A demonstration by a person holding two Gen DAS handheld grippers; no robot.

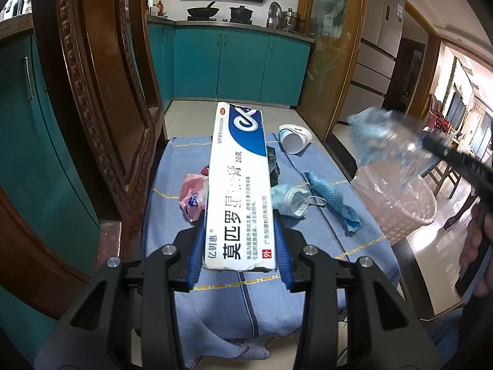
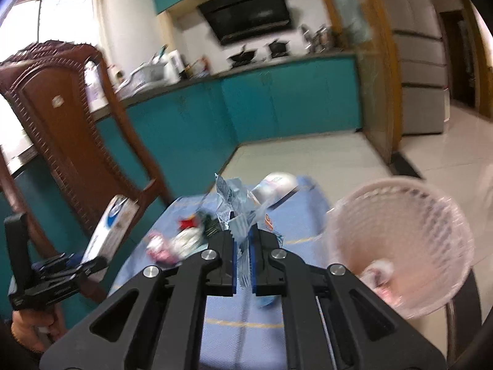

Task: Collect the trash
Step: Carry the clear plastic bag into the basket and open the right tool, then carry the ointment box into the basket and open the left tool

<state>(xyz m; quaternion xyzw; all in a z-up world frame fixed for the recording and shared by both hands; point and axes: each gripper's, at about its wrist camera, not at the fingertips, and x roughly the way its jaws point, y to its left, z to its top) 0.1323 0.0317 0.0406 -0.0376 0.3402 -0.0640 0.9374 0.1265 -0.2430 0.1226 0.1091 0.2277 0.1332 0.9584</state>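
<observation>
My left gripper (image 1: 239,226) is shut on a long white and blue medicine box (image 1: 238,185), held above the blue tablecloth (image 1: 246,305); the box also shows in the right wrist view (image 2: 109,231). My right gripper (image 2: 242,232) is shut on a crumpled blue-and-clear plastic wrapper (image 2: 231,203), seen blurred in the left wrist view (image 1: 388,135) above the pink mesh basket (image 1: 400,212). The basket (image 2: 400,231) sits right of the right gripper with some trash inside. On the cloth lie a pink bag (image 1: 192,199), a face mask (image 1: 292,200), a blue crumpled cloth (image 1: 334,199) and a white cup (image 1: 294,137).
A carved wooden chair (image 1: 101,108) stands at the table's left edge. A dark small wrapper (image 1: 272,163) lies behind the box. Teal kitchen cabinets (image 1: 240,64) are beyond the table. A refrigerator (image 2: 419,71) and a glass door frame (image 1: 332,46) are to the right.
</observation>
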